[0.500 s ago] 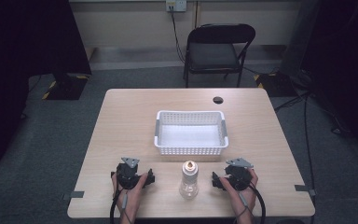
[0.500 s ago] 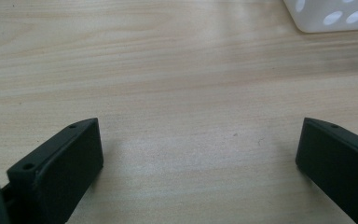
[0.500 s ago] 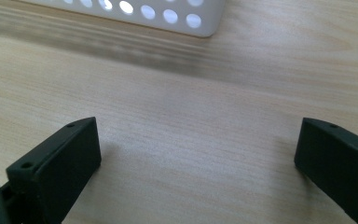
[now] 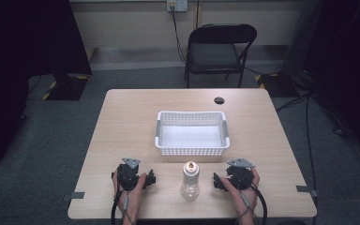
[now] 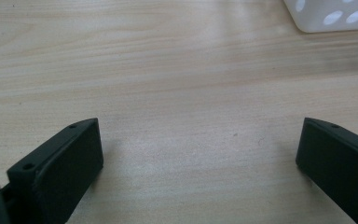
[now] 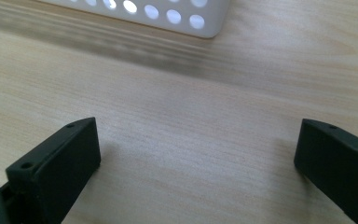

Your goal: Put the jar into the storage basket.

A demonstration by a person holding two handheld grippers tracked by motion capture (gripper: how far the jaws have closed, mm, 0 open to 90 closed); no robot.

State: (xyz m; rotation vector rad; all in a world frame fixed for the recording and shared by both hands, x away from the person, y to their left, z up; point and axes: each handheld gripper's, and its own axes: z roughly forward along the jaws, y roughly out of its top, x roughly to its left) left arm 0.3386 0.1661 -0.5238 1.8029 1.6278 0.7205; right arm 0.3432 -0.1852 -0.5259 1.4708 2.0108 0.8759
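Two grippers rest on the table [image 4: 122,122], the left gripper [image 4: 151,178] and the right gripper [image 4: 214,180], each with jaws spread wide and nothing between them. The bottle [image 4: 190,180] stands upright between them, apart from both, just in front of the white basket [image 4: 191,151].

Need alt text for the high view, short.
A clear bottle stands upright near the front edge of a wooden table, between the left tongs and right tongs, each held by a hand and touching nothing. A white basket sits behind the bottle.
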